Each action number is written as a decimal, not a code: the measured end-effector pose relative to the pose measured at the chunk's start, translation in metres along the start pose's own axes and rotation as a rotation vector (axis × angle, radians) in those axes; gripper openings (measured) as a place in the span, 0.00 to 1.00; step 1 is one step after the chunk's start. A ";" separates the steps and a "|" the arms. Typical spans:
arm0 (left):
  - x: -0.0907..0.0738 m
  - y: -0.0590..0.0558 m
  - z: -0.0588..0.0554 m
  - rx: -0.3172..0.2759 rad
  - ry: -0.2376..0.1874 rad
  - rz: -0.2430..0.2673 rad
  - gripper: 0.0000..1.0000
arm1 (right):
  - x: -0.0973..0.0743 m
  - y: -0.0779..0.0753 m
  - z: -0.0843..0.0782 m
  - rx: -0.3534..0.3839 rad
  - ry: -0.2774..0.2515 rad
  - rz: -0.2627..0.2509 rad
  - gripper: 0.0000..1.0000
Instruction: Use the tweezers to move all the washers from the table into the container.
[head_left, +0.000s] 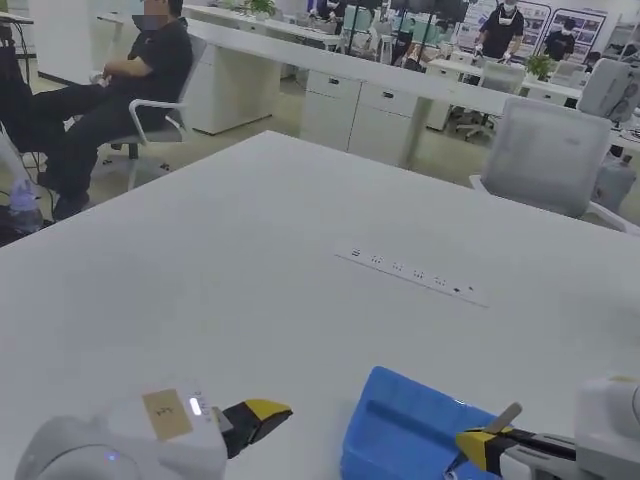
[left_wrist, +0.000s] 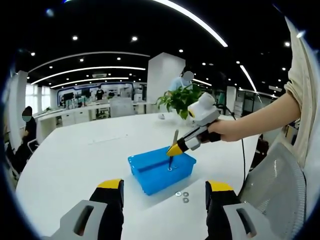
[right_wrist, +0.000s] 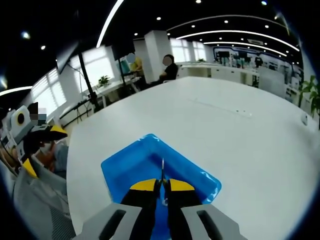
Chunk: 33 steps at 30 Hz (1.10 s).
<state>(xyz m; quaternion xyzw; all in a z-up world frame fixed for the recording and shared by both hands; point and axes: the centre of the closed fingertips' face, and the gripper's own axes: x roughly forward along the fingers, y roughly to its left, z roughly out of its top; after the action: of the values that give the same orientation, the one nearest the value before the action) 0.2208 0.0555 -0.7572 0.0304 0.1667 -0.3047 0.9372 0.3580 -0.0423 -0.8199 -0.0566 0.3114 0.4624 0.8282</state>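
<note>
A blue container (head_left: 366, 440) stands on the white table near its front edge. My right gripper (head_left: 480, 446) is shut on metal tweezers (head_left: 502, 419), whose tips point down into the container (left_wrist: 150, 181). In the left gripper view a small ring sits at the tweezers' (left_wrist: 172, 150) tip, inside the box. Three washers (left_wrist: 183, 196) lie on the table just in front of the container. My left gripper (left_wrist: 165, 187) is open and holds nothing, a little in front of those washers. In the right gripper view my right gripper (right_wrist: 162, 186) grips the tweezers (right_wrist: 162, 171) over the container (right_wrist: 122, 167).
A socket strip (head_left: 412, 272) is set into the white table (head_left: 220, 260) beyond the container. White chairs (head_left: 548, 155) stand at the far edge, and a person (head_left: 120, 90) sits at far left. A potted plant (left_wrist: 179, 100) stands behind the right gripper (left_wrist: 200, 125).
</note>
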 end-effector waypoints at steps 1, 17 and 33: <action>0.000 0.000 0.000 0.001 0.001 0.000 0.66 | -0.001 0.001 0.002 0.002 -0.008 0.004 0.04; 0.000 -0.001 -0.001 0.004 0.001 -0.006 0.66 | -0.027 0.030 0.022 0.004 -0.102 0.044 0.04; 0.001 -0.004 -0.002 0.014 0.011 -0.018 0.65 | -0.042 0.061 0.031 -0.030 -0.136 0.089 0.04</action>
<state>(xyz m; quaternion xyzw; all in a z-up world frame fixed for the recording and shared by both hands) 0.2188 0.0520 -0.7588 0.0371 0.1699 -0.3141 0.9333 0.3075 -0.0272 -0.7595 -0.0237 0.2494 0.5063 0.8252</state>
